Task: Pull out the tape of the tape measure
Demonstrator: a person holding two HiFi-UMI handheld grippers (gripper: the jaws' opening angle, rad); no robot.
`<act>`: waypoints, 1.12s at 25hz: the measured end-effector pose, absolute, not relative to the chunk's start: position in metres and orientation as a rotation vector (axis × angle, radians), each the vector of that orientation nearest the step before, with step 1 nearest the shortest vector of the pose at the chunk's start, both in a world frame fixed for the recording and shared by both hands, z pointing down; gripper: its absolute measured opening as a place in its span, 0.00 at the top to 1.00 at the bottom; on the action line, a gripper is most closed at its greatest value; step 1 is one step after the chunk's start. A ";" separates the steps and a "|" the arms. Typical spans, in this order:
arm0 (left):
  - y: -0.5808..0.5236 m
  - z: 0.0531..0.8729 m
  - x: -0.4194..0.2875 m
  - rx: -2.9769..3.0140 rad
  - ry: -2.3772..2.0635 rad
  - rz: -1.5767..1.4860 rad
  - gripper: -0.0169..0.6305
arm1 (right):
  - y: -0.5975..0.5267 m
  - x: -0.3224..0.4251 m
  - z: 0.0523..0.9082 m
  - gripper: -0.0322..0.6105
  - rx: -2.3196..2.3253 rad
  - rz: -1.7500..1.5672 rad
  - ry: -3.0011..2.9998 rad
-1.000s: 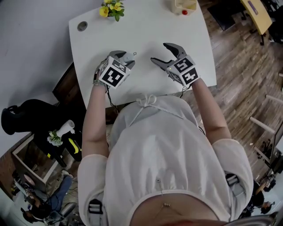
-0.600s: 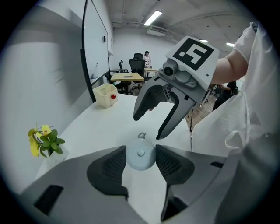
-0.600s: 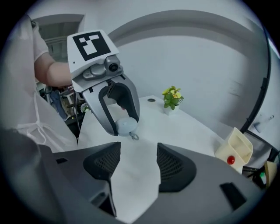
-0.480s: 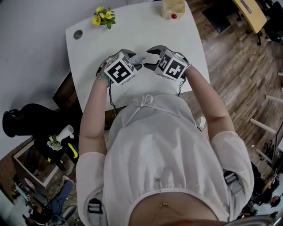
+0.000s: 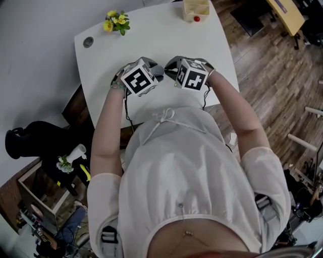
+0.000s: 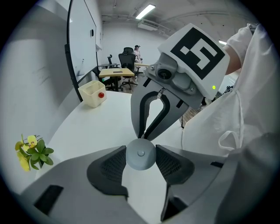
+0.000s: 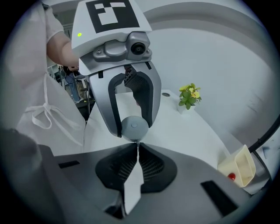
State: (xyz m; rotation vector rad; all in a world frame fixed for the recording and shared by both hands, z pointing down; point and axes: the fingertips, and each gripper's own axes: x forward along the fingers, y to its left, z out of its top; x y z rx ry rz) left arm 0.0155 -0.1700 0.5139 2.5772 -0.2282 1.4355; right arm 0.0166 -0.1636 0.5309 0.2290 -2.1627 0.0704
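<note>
Left gripper view: the left gripper (image 6: 141, 151) clamps the round grey tape measure (image 6: 140, 156) above the table's (image 6: 98, 127) near edge. On the right gripper (image 7: 137, 146) the jaws have just been closing, apparently pinching the tape tip (image 7: 137, 141); the pull remains.

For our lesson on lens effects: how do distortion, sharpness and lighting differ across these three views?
Head view: evenly lit and sharp across the white table. Left gripper view: fisheye, black corners, whiteboard edge bowed, ceiling strip light glaring, tape measure crisp. Right gripper view: same fisheye and dark corners, soft light, no glare.
</note>
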 end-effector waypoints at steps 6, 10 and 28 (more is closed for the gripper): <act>-0.168 0.518 0.014 2.549 -0.236 1.436 0.62 | -0.162 0.018 0.534 0.92 0.211 0.132 -2.145; -0.169 0.518 0.009 2.535 -0.279 1.433 0.62 | -0.162 0.020 0.535 0.92 0.228 0.153 -2.136; -0.178 0.528 -0.028 2.468 -0.539 1.371 0.62 | -0.171 0.051 0.547 0.93 0.453 0.321 -2.081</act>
